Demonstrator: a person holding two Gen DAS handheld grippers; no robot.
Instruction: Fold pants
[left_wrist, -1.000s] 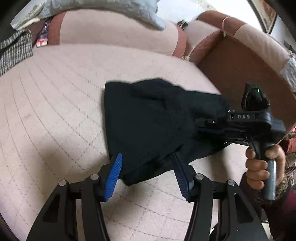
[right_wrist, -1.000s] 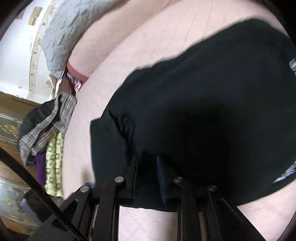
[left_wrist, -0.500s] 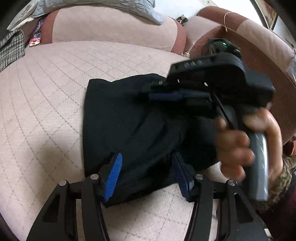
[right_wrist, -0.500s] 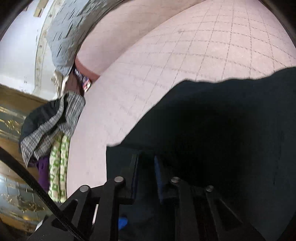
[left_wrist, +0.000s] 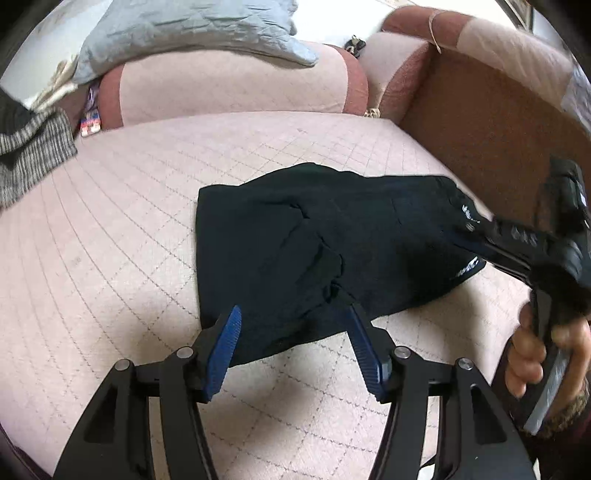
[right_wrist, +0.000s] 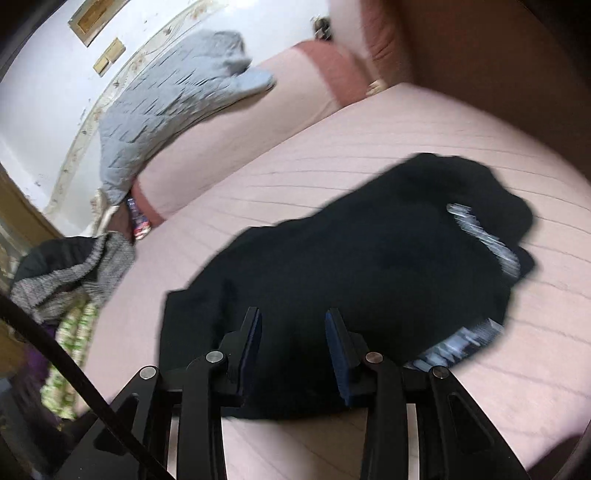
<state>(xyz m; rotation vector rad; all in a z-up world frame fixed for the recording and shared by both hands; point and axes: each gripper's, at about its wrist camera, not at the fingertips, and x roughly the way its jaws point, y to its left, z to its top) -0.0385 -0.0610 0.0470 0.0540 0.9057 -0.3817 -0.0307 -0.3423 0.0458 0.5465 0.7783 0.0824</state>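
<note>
Folded black pants (left_wrist: 332, 240) lie flat beneath both parted, empty grippers, left (left_wrist: 293, 328) and right (right_wrist: 293, 328), whose jaws just opened, dropping the fold.

Black pants (left_wrist: 325, 243): one, folded, lying on the sofa seat.
Tongs: two, the left tongs (left_wrist: 293, 345) and the right tongs (right_wrist: 293, 347).
Blue pads on each pair of tongs: two.
Hands in view: one (left_wrist: 535, 354), around a tongs handle.
Grey quilted blanket (left_wrist: 192, 29): one, draped over the backrest.
Sofa seat cushions (left_wrist: 110, 236) in view: one, pink and quilted.
Grey checked garment (left_wrist: 29, 155): one, at the sofa's edge.
Green patterned cloth (right_wrist: 70, 343): one.
</note>
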